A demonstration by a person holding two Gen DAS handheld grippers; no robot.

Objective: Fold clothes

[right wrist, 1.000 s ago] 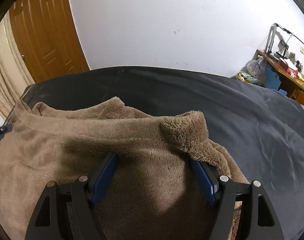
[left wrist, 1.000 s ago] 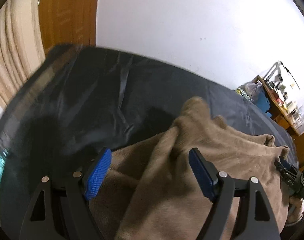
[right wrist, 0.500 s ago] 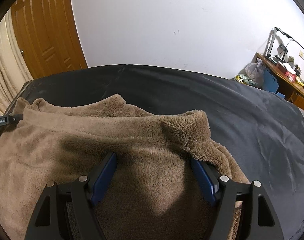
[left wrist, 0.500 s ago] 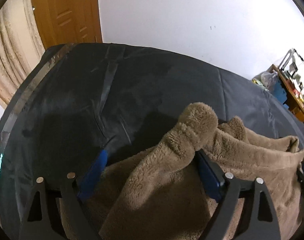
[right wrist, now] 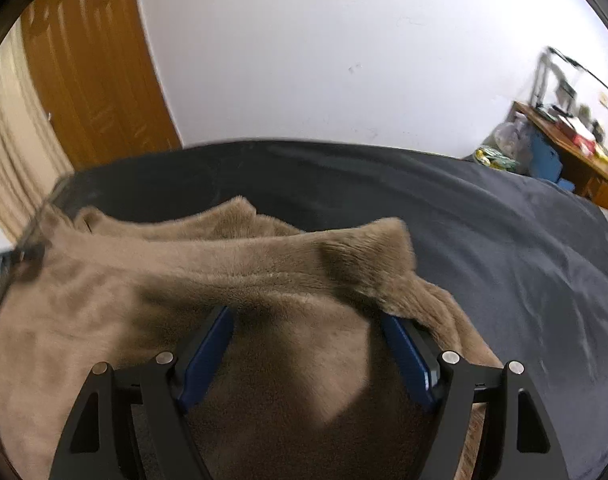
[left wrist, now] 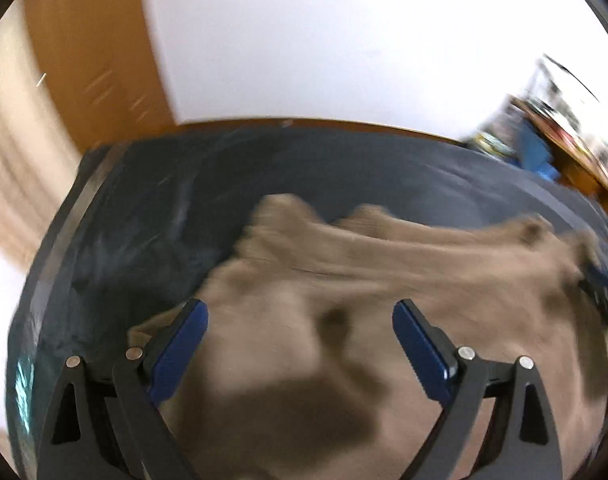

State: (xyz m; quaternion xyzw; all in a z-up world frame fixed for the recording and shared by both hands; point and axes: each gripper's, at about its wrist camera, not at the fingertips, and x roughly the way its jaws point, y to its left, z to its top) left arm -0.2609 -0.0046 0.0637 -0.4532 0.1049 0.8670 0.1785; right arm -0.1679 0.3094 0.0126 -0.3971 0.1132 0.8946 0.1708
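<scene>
A brown fleece garment (left wrist: 383, 264) lies bunched on a bed covered by a dark sheet (left wrist: 152, 220). My left gripper (left wrist: 298, 306) hovers over the garment's left part. Its jaws are opening wide, with fleece below and between them but neither blue pad pressing on it; this view is blurred by motion. In the right wrist view the garment (right wrist: 184, 280) has a raised folded edge. My right gripper (right wrist: 305, 314) stands open at the garment's right corner. Fleece bulges between its pads, and the fold drapes over the right fingertip (right wrist: 399, 332).
The dark sheet (right wrist: 503, 240) stretches bare to the right and behind the garment. Behind the bed are a white wall, a wooden door (right wrist: 92, 72) and a beige curtain (right wrist: 12, 152). A cluttered wooden desk (right wrist: 563, 140) stands far right.
The left gripper has moved and rolled, and its jaws have widened. The fleece fold that lay over its right finger half a second ago is off it. The right gripper has stayed put.
</scene>
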